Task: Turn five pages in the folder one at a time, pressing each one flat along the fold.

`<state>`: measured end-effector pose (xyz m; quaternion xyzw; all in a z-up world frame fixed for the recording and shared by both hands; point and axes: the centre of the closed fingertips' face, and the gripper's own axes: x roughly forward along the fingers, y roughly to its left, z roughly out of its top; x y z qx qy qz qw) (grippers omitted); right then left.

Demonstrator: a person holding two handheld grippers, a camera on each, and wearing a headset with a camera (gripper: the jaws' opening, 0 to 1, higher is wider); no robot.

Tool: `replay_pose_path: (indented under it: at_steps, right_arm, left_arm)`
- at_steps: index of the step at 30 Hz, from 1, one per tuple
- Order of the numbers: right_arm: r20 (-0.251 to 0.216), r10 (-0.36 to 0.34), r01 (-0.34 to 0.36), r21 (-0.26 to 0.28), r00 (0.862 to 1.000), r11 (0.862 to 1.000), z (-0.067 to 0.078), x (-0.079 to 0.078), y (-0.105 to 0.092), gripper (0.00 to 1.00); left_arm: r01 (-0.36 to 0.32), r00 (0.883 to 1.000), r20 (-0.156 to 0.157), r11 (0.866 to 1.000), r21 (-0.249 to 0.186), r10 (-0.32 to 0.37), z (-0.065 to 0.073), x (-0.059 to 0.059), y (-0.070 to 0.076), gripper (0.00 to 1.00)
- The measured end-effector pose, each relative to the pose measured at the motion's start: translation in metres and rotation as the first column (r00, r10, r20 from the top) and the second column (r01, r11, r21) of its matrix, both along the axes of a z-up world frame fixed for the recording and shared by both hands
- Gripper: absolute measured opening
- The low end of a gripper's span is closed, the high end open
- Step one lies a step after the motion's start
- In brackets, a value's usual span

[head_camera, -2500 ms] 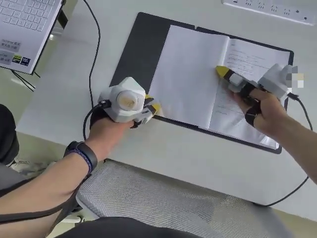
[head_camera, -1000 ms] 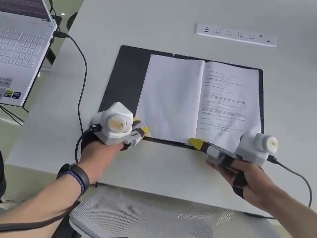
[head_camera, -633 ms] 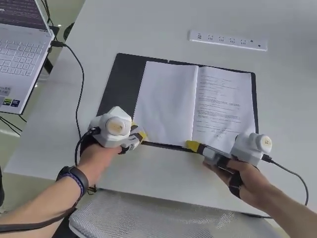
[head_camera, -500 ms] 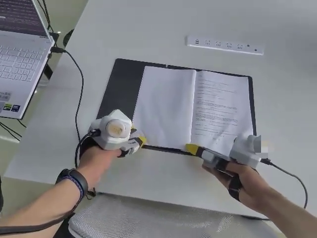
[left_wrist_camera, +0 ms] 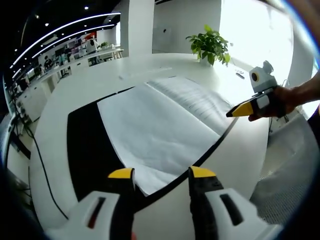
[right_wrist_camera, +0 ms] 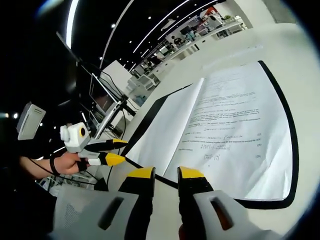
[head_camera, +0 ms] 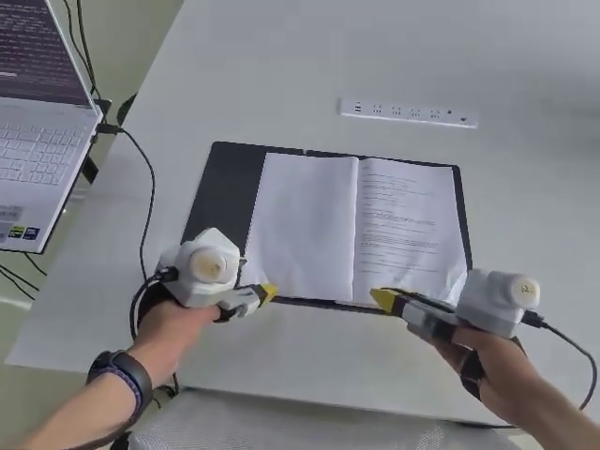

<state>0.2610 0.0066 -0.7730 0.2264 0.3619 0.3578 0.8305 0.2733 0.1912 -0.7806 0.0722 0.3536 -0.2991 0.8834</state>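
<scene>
**On the worktop: open folder, both tongs at its near edge**

On the white worktop (head_camera: 281,75) the black folder (head_camera: 220,192) lies open and flat, about in the middle between my two hands. Its left page (head_camera: 305,225) is blank white, and its right page (head_camera: 405,225) carries printed text. A wide strip of the black cover shows to the left of the blank page.

At the near left corner of the blank page I hold the left tongs (head_camera: 262,294). Their two yellow-tipped jaws stand well apart and they hold nothing. In the left gripper view the corner of the page sits just beyond the gap between the jaws. I cannot tell if the tips touch the paper.

My right tongs (head_camera: 382,298) point at the near edge of the printed page, just to the right of the fold. Their jaws are drawn almost together, with only a narrow slit between them, and nothing is gripped. Whether the tip rests on the folder, I cannot tell.

Far behind the folder lies a white power strip (head_camera: 408,112). At the far left stands an open laptop (head_camera: 33,141), and a black cable (head_camera: 145,197) runs from there along the worktop toward my left hand.
</scene>
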Motion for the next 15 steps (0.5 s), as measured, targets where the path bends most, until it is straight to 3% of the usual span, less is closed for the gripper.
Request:
replay_pose_path:
  at_steps: [7,10,12,15]
  right_arm:
    - [0.043,-0.058,0.059,-0.038,0.997,0.998,0.011,-0.004,-0.034,0.21]
    - [0.078,-0.086,0.094,-0.100,0.993,0.991,0.012,-0.005,-0.054,0.28]
    - [0.089,-0.093,0.104,-0.124,0.992,0.987,0.015,-0.009,-0.065,0.32]
    - [0.121,-0.099,0.119,-0.168,0.988,0.979,0.021,-0.013,-0.083,0.40]
  left_arm:
    - [-0.005,1.000,0.027,1.000,-0.023,0.005,0.015,-0.003,-0.001,0.46]
    - [-0.006,0.999,0.031,1.000,-0.010,0.006,0.019,-0.005,0.002,0.47]
    - [-0.015,0.999,0.029,1.000,-0.019,0.015,0.024,-0.006,0.005,0.51]
    - [-0.026,0.998,0.051,0.999,-0.044,0.028,0.036,-0.008,0.008,0.56]
